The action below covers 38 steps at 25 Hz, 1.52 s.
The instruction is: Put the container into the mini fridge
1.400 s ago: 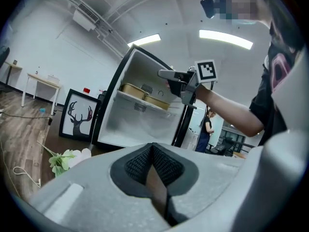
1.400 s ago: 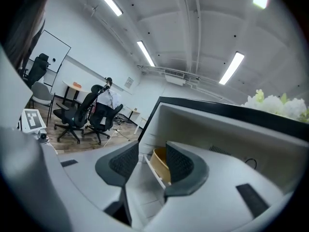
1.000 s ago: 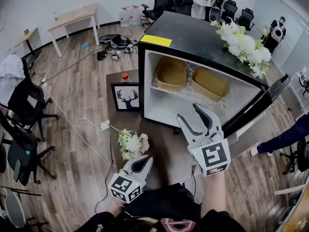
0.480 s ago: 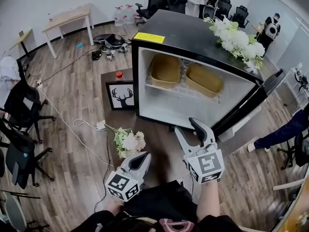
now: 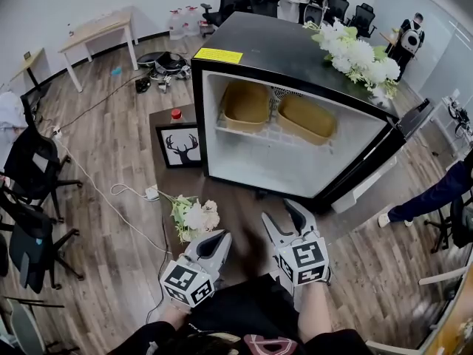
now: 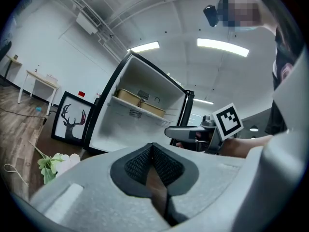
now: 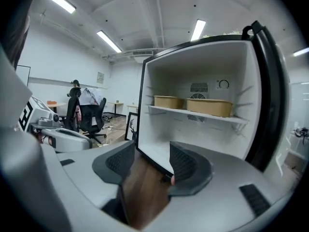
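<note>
Wood-plank floor (image 5: 111,168), white walls (image 5: 59,6); a pale desk (image 5: 96,29) far left, black office chairs (image 5: 29,161) along the left, strip lights (image 7: 199,29) overhead.

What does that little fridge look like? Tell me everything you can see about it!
The mini fridge is a black box with a white inside. Its door is swung wide open on the right. A shelf near the top holds a tan container and a second tan container, side by side. A yellow sticker is on the top near the front edge, and white flowers lie on top. It stands upright on a brown table, beside a deer picture.
</note>
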Available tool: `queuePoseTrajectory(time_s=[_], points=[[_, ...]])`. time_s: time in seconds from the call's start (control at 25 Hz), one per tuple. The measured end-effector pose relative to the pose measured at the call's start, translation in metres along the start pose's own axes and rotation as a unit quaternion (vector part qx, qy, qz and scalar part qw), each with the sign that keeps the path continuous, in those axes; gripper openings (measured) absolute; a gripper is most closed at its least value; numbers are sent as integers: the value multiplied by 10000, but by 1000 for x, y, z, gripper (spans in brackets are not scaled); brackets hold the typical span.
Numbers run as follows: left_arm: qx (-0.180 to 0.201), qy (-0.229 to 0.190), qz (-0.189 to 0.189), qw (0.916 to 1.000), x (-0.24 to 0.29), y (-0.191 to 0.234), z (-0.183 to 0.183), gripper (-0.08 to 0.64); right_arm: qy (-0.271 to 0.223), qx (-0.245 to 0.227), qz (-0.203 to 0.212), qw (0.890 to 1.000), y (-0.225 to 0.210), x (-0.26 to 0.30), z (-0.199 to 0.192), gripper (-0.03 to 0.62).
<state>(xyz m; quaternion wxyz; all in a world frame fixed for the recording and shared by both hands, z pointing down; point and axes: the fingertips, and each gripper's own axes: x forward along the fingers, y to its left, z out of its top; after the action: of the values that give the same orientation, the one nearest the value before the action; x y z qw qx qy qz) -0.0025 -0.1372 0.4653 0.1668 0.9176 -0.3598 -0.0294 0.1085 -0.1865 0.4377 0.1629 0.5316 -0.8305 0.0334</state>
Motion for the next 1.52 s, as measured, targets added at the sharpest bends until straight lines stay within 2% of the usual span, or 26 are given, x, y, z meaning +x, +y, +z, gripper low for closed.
queuePoseTrajectory(time_s=[0.2,0.4,0.52,0.6,0.68,0.76,0.92,1.08,1.2,1.52], points=[[6,67,-73,10000,5,-3,-3,9,-100,239,-233,9994,-1,-6,-12,209],[18,74,-163,9998,9,-8,-3,9,289,378,-410,9980,1,-12,-43,181],[16,116,-175,9998,10,-9,-7,9,315,598,-614,9958,-5,-19,-54,152],[-18,119,-177,9998,11,-10,-9,9,323,569,-745,9951,-9,-24,-58,141],[-36,124,-185,9997,12,-12,-11,9,218,549,-868,9945,-11,-28,-57,109],[-31,136,-186,9997,12,-11,-12,9,-13,718,-957,9928,-12,-32,-50,67],[-23,128,-185,9997,12,-11,-12,9,-215,823,-968,9917,-9,-34,-42,9],[-40,102,-196,9997,12,-11,-11,9,-353,826,-948,9914,-5,-35,-39,8],[-43,82,-200,9998,12,-11,-10,9,-506,846,-1093,9891,-6,-38,-35,6],[-32,48,-190,9998,13,-10,-8,9,-298,774,-1170,9897,-3,-34,-42,6]])
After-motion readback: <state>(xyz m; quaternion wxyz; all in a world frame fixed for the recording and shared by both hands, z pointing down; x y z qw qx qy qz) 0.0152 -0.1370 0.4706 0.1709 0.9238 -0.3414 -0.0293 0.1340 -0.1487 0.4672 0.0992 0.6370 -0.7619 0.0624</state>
